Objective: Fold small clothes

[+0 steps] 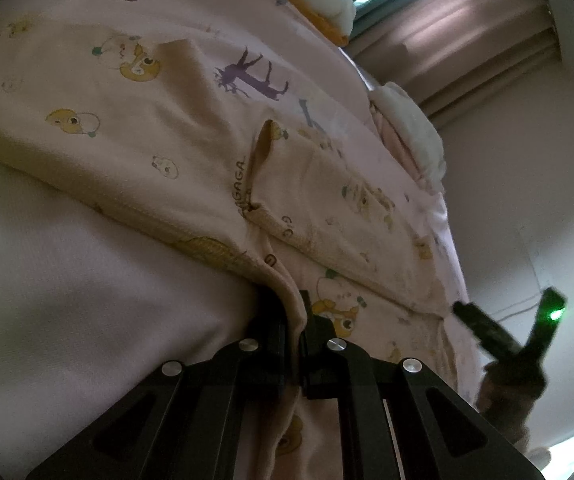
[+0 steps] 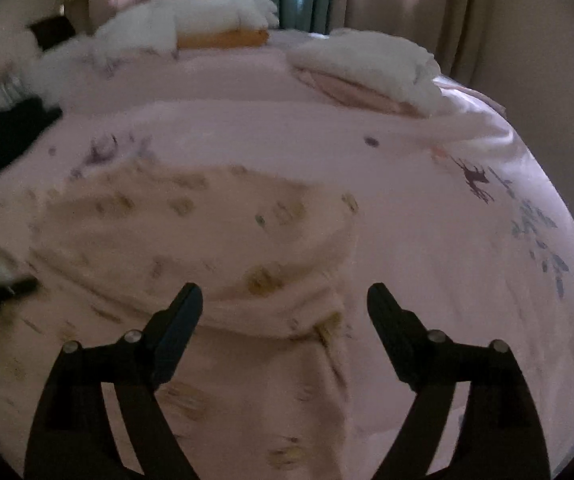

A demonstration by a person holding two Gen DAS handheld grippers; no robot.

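Our left gripper [image 1: 294, 312] is pinched on the hem of the baby garment [image 1: 135, 152], probably so we can carry that edge over for a fold. Our right gripper [image 2: 285, 300] hangs just above the garment, fingers spread, gripping nothing, likely ready to pin or take a second corner. The garment lies on the bedspread [image 2: 427, 248], below the pillows [image 2: 367, 68]: soft cream knit, cartoon prints, limp and creased.
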